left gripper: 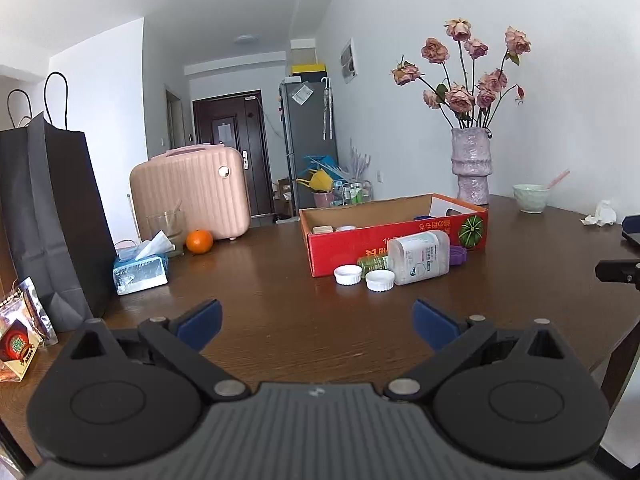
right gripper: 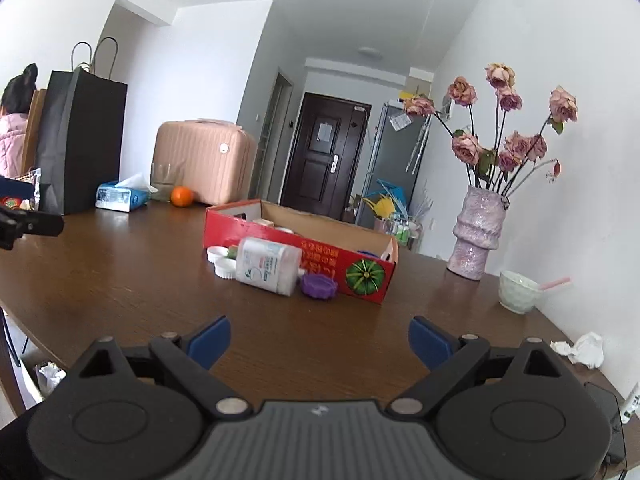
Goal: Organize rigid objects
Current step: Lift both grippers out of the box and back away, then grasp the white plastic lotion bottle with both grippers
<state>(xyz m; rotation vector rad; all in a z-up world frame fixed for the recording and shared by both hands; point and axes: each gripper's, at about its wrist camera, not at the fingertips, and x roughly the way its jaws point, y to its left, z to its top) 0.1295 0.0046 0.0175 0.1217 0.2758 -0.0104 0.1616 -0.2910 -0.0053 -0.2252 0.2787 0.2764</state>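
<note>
A red cardboard box [left gripper: 394, 236] [right gripper: 304, 252] lies open on the brown table [left gripper: 260, 300] with a few small containers inside. In front of it a white bottle [left gripper: 420, 256] [right gripper: 268, 266] lies on its side. Beside that are a small green bottle [left gripper: 372, 262], two white caps [left gripper: 348, 275] [left gripper: 380, 280] and a purple cap [left gripper: 458, 255] [right gripper: 319, 286]. My left gripper [left gripper: 318, 320] hovers low over the table, short of these things, open and empty. My right gripper [right gripper: 320, 336] is likewise open wide, empty, and short of the bottle.
A black paper bag [left gripper: 48, 216], a tissue pack [left gripper: 140, 270], an orange [left gripper: 199, 241], a glass and a pink suitcase [left gripper: 192, 192] stand at the left. A vase of dried roses [left gripper: 472, 168], a bowl [right gripper: 518, 290] and crumpled tissue [right gripper: 584, 350] are at the right. A person in pink [right gripper: 10, 140] sits far left.
</note>
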